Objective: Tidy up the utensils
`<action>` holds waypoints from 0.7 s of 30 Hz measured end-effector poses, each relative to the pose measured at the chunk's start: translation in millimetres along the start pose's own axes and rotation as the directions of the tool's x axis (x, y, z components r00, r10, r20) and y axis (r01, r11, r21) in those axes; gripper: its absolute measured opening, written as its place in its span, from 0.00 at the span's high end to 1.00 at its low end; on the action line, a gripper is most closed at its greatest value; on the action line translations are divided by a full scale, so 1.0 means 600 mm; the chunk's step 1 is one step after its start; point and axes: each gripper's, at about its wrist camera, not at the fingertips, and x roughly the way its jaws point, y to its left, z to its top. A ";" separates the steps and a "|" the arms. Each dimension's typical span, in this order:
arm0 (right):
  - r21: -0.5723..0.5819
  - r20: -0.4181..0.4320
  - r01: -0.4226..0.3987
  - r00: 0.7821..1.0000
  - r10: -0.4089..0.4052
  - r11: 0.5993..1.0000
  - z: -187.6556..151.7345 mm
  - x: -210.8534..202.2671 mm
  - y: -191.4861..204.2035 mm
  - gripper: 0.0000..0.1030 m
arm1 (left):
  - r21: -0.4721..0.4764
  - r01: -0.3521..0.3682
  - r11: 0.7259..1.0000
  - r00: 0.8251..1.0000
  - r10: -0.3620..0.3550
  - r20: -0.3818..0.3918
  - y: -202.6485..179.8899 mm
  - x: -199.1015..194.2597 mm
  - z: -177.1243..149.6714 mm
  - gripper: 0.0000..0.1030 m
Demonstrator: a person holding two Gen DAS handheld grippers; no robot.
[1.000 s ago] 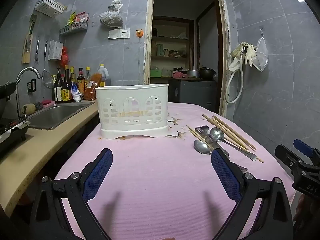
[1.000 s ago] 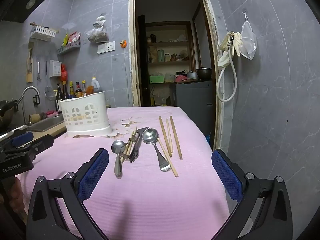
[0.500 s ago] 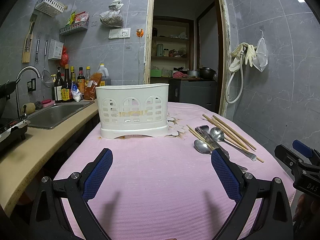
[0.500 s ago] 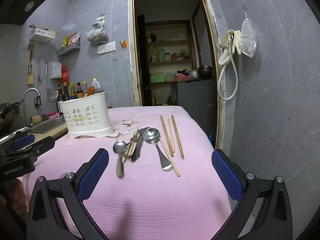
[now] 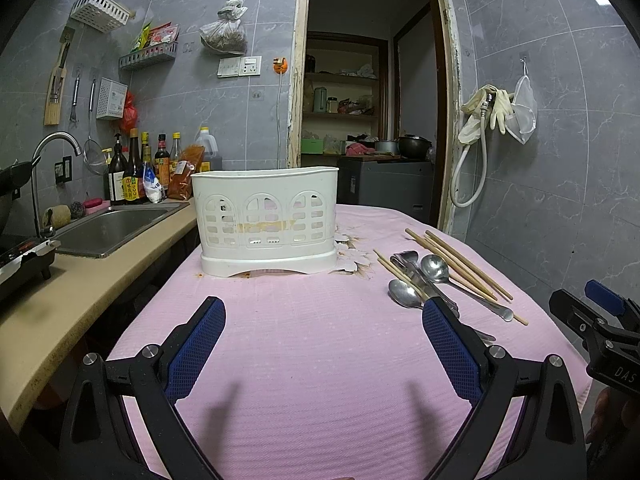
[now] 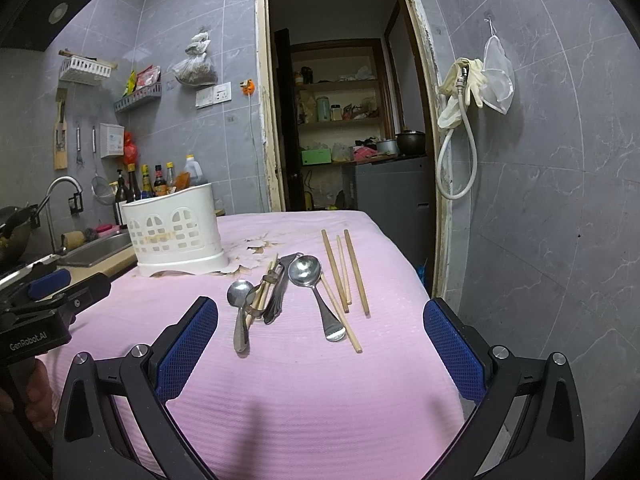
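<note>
Left gripper (image 5: 322,344): my jaws stood wide apart with nothing between them, hovering over the pink cloth (image 5: 312,360) and facing the holder.
Right gripper (image 6: 320,344): my jaws were spread wide here too, holding nothing, aimed at the loose cutlery.
Utensil holder (image 5: 266,222): the white plastic caddy stood upright at the far left of the cloth, beside the counter; the left view met its arched cut-outs head-on, the right view (image 6: 174,234) caught it at an angle, off to the left.
Spoons: a large spoon (image 6: 314,294) lay bowl-up in the middle of the spread, a smaller spoon (image 6: 239,312) to its left. In the left view they sat to the right, partly behind my right finger.
Dark cluster (image 6: 276,290): metal pieces piled between the two spoons; I could not tell which utensils they were.
Chopsticks (image 6: 344,272): wooden sticks lay loose to the right of the large spoon, one running along its handle and a few more through the dark cluster.
Only in left view: the sink (image 5: 108,230) in full, the faucet (image 5: 48,168), and my right gripper's body at the right edge.
Only in right view: the whole cutlery spread unobstructed, and my left gripper's body at the left edge.
</note>
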 end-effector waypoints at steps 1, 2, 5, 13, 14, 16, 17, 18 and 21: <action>0.001 0.000 0.000 1.000 0.000 1.000 0.000 0.000 0.000 0.00 | 0.000 0.000 1.000 1.000 0.000 0.000 0.000 0.000 0.000 0.06; 0.002 -0.001 -0.001 1.000 0.001 1.000 0.000 0.000 0.000 0.00 | 0.000 0.000 1.000 1.000 0.000 0.000 0.000 0.000 0.000 0.06; 0.002 -0.002 0.000 1.000 0.000 1.000 0.000 0.000 0.001 0.00 | 0.000 0.001 1.000 1.000 -0.001 -0.001 0.000 0.000 0.000 0.06; 0.003 -0.003 -0.001 1.000 0.001 1.000 -0.001 -0.001 0.002 0.00 | -0.001 0.000 1.000 1.000 0.000 -0.001 0.002 0.003 -0.001 0.06; 0.004 -0.002 -0.001 1.000 0.001 1.000 -0.001 -0.001 0.000 0.00 | -0.001 0.000 1.000 1.000 0.000 -0.001 0.002 0.003 -0.001 0.06; 0.003 -0.004 -0.001 1.000 0.001 1.000 0.000 -0.002 0.003 0.00 | -0.001 0.000 1.000 1.000 0.000 -0.001 0.001 0.003 -0.001 0.06; 0.004 -0.004 -0.002 1.000 0.002 1.000 -0.001 -0.003 0.003 0.00 | 0.000 0.000 1.000 1.000 0.000 -0.002 0.002 0.004 -0.001 0.06; 0.004 -0.005 -0.003 1.000 0.003 1.000 -0.001 -0.004 0.007 0.00 | -0.001 0.000 1.000 1.000 0.000 -0.002 0.002 0.004 -0.001 0.06; 0.006 -0.004 -0.002 1.000 0.002 1.000 -0.001 -0.003 0.005 0.00 | -0.002 0.000 1.000 1.000 0.000 -0.002 0.002 0.004 -0.001 0.06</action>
